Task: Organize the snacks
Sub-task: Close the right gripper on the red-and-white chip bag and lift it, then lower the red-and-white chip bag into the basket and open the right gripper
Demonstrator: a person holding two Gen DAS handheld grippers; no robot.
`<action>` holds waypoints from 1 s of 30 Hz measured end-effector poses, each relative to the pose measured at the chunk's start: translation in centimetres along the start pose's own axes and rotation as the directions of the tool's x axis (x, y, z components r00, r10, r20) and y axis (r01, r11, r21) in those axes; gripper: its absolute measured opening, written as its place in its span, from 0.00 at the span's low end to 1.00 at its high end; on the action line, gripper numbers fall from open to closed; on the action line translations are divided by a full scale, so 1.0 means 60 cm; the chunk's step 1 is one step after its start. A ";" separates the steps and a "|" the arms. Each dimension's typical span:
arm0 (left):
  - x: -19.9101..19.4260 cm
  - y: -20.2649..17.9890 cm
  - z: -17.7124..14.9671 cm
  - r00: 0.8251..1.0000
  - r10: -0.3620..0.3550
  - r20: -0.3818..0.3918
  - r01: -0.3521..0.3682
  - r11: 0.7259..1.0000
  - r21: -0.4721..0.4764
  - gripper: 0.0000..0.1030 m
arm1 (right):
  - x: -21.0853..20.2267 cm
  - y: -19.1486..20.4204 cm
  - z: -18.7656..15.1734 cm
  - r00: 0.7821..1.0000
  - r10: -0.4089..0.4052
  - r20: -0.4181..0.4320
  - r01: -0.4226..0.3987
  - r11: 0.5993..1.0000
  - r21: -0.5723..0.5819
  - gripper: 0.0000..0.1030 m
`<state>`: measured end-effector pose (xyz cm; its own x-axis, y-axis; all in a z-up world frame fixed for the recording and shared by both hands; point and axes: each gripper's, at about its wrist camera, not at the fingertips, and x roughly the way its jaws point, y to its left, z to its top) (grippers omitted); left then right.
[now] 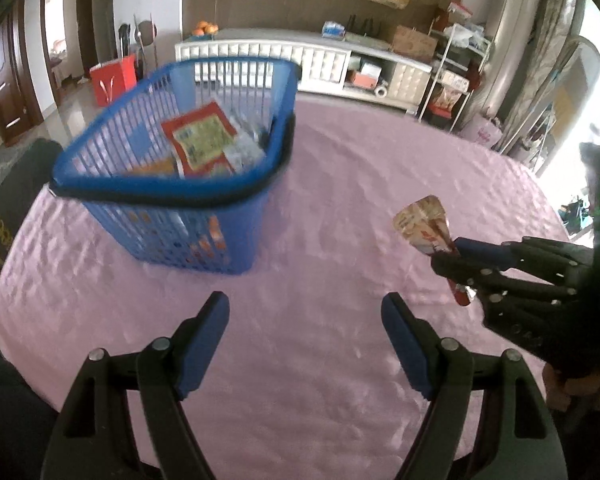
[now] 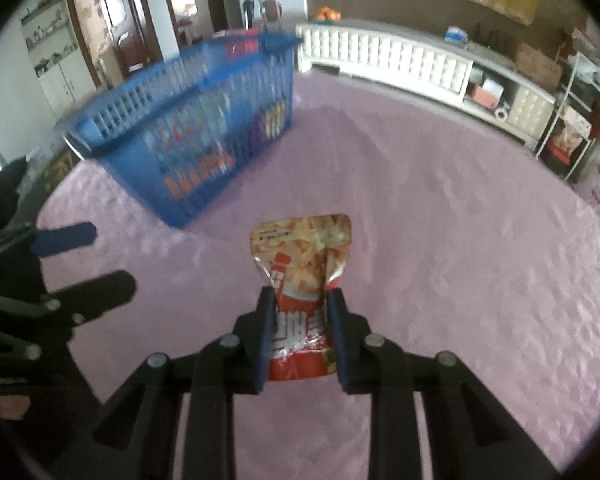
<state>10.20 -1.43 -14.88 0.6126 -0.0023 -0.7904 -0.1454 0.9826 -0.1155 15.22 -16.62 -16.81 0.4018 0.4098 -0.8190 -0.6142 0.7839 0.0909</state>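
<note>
At far left on the pink tablecloth (image 1: 320, 208) stands the blue basket (image 1: 204, 240), holding what look like several blurred snack packets. Nearer, the left gripper (image 1: 304, 340) gapes, nothing between its jaws. At right, the right gripper (image 2: 300, 336) pinches a red snack pouch (image 2: 304, 264) above the cloth.
</note>
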 end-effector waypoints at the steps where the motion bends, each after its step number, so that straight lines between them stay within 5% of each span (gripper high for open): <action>1: -0.011 0.002 0.004 1.000 0.000 0.016 0.000 1.000 0.008 0.74 | -0.016 0.005 0.007 1.000 0.001 0.020 -0.002 1.000 0.011 0.29; 8: -0.095 0.026 0.053 0.991 -0.019 0.135 0.005 0.995 0.099 0.74 | -0.102 0.042 0.049 0.992 0.000 0.123 -0.008 0.998 0.062 0.29; 18: -0.153 0.107 0.130 0.976 -0.033 0.215 0.009 0.994 0.111 0.74 | -0.174 0.126 0.136 0.968 -0.011 0.252 -0.002 0.999 0.050 0.30; 30: -0.121 0.215 0.222 0.983 -0.030 0.179 0.014 0.996 0.089 0.74 | -0.109 0.179 0.253 0.978 0.001 0.207 -0.001 1.000 0.001 0.31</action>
<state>14.22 13.76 -2.59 0.7461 0.0015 -0.6659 -0.0669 0.9951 -0.0728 16.32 -3.81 -1.85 0.5332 0.4978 -0.6840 -0.6135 0.7842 0.0925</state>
